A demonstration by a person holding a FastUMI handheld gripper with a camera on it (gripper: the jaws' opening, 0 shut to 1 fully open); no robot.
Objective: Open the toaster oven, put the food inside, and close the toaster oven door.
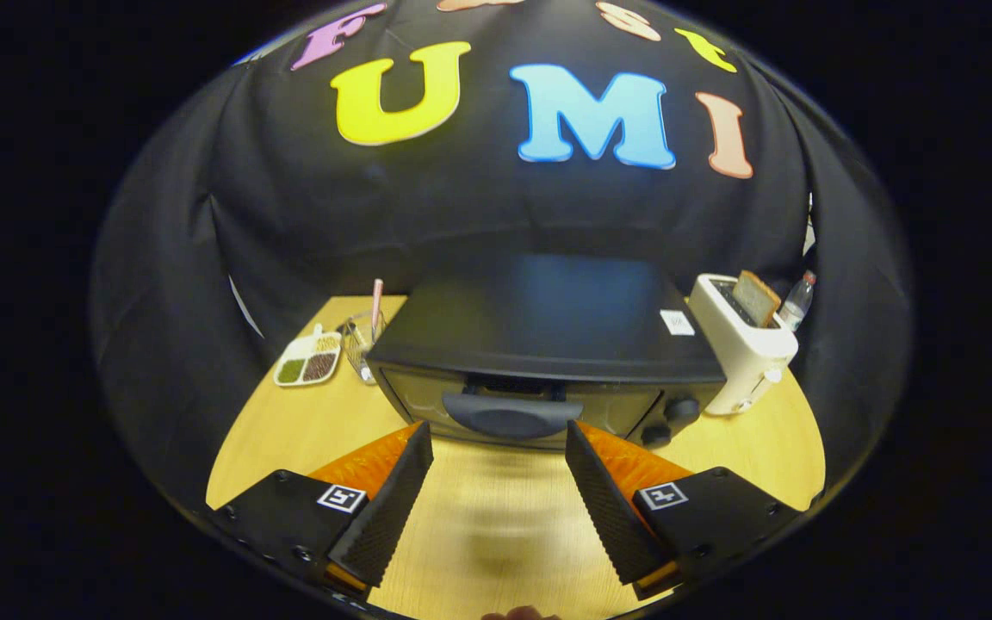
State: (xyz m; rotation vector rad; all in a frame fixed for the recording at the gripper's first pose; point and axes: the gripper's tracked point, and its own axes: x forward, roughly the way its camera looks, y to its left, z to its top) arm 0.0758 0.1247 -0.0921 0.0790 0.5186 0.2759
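The gripper (499, 435) hangs low over the wooden worktop (496, 517) with its two black ribbed fingers (393, 499) spread wide and nothing between them. Just ahead of the fingertips stands the black toaster oven (548, 344), its glass door shut; the dark door handle (511, 415) sits straight ahead of the gap between the fingers, close to but apart from them. Two round knobs (671, 419) show at the oven's front, to the right of the door. Left of the oven are a clear glass holding a pink stick (373, 327) and, beside it, a small divided dish (308, 360) of dark and green bits. To the oven's right stands a white toaster (741, 353) with a slice of bread (756, 298) upright in its slot, and behind that a clear bottle (797, 301).
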